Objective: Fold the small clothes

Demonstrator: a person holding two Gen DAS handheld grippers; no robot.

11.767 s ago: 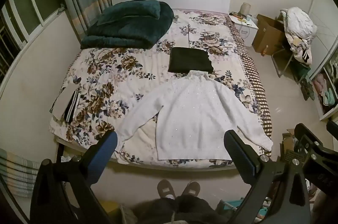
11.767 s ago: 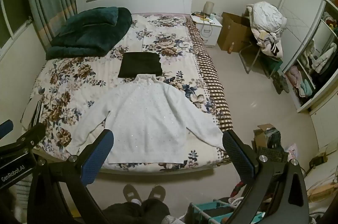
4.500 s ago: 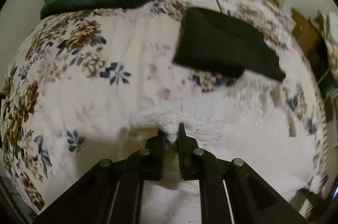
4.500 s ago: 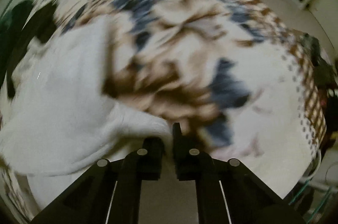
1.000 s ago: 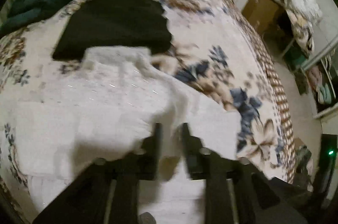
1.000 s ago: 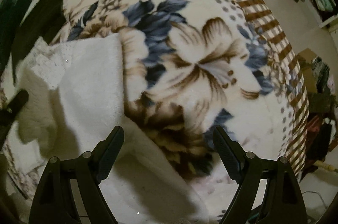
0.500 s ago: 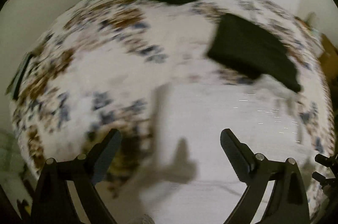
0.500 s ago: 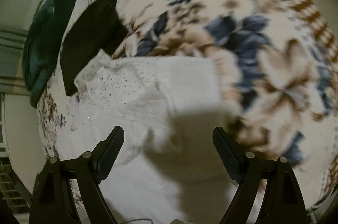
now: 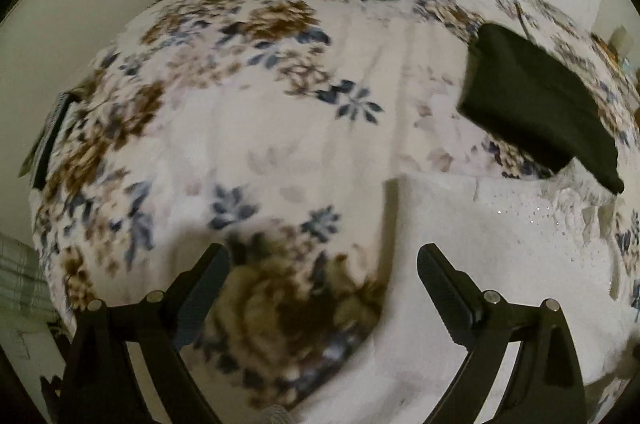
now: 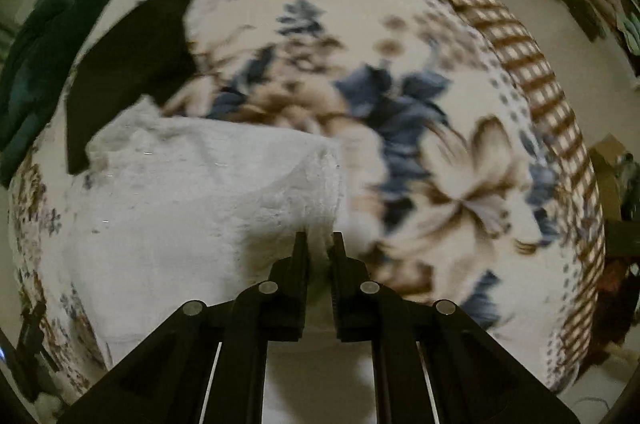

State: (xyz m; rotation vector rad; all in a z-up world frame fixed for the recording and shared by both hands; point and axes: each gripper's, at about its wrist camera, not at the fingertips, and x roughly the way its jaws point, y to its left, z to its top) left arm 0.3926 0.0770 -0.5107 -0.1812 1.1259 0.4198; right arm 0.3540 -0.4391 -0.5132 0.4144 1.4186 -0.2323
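The white sweater (image 10: 192,208) lay on the floral bedspread (image 9: 280,128), collar toward the black folded garment (image 9: 536,112) at 12 o'clock, long axis head-to-foot. The right gripper (image 10: 320,244) was closing, pinching its edge. The left gripper (image 9: 320,284) hung wide, empty.

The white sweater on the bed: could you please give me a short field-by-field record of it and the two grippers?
garment: white sweater, lying on the floral bedspread
right gripper: jaws closing on the sweater's right edge, fabric between them
left gripper: open, empty, over the bedspread beside the sweater's left edge
nearby: folded black garment just beyond the collar
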